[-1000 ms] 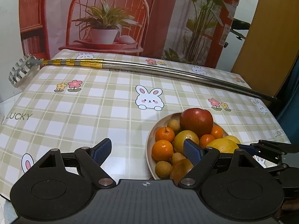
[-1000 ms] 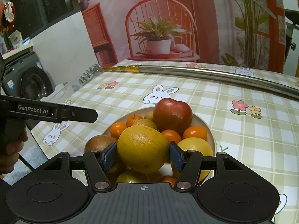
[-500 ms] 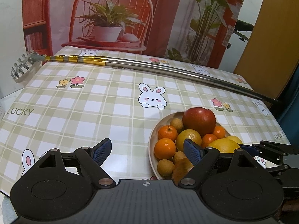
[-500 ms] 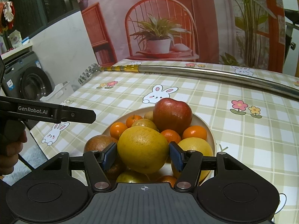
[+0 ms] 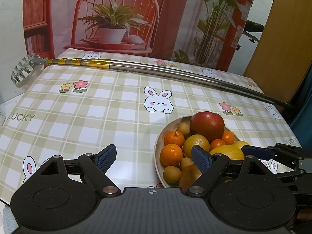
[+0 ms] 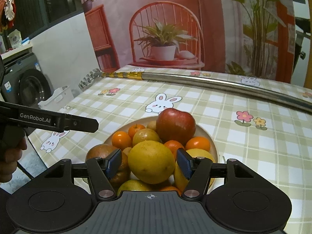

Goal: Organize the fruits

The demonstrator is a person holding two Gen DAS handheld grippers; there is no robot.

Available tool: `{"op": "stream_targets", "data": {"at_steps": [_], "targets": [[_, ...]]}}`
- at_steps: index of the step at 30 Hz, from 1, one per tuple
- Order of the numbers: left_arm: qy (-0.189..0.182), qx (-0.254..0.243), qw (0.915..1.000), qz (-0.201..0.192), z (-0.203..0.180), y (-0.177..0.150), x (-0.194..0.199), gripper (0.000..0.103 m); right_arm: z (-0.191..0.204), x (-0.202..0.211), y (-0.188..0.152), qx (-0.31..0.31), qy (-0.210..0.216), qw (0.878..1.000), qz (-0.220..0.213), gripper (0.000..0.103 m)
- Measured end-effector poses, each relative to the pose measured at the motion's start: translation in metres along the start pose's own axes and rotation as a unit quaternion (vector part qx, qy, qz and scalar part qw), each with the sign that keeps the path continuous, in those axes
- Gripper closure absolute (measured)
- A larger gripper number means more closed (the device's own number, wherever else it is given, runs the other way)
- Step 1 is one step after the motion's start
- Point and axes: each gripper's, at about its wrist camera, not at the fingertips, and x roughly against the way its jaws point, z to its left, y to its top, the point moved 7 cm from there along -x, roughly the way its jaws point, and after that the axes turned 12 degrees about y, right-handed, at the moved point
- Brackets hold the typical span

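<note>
Right hand-held gripper (image 6: 149, 163) straddles the yellow citrus (image 6: 151, 161), pads not clearly touching; squeeze off-centre and neighbours tumble. Left hand-held gripper (image 5: 154, 158) gapes empty.

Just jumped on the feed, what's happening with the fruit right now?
A person holds a gripper in each hand over a plate piled with fruit. The right gripper has its jaws on either side of the large yellow citrus at the front of the pile, close to its sides; contact isn't clear. The left gripper is open and empty over the tablecloth beside the plate. A red apple sits at the back.
</note>
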Motion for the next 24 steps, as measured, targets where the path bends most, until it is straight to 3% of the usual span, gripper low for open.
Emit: {"op": "stream_targets", "data": {"at_steps": [3,13,18,24], "targets": [[0.000,0.001,1.0000,0.001,0.000,-0.001,0.000,0.017,0.000,0.003,0.002,0.005,-0.008,1.000,-0.004,0.041],[-0.002,-0.009,0.9998,-0.017,0.000,0.007,0.006,0.016,-0.004,0.025,0.025,0.020,-0.044,0.999,-0.023,0.009],[-0.013,-0.020,0.9984,-0.050,-0.005,0.026,0.022,0.010,-0.010,0.052,0.051,0.003,-0.058,0.997,-0.054,0.000],[-0.013,-0.022,0.9939,-0.107,-0.011,0.059,0.056,0.006,-0.009,0.093,0.087,-0.003,-0.081,0.991,-0.103,0.000]]}}
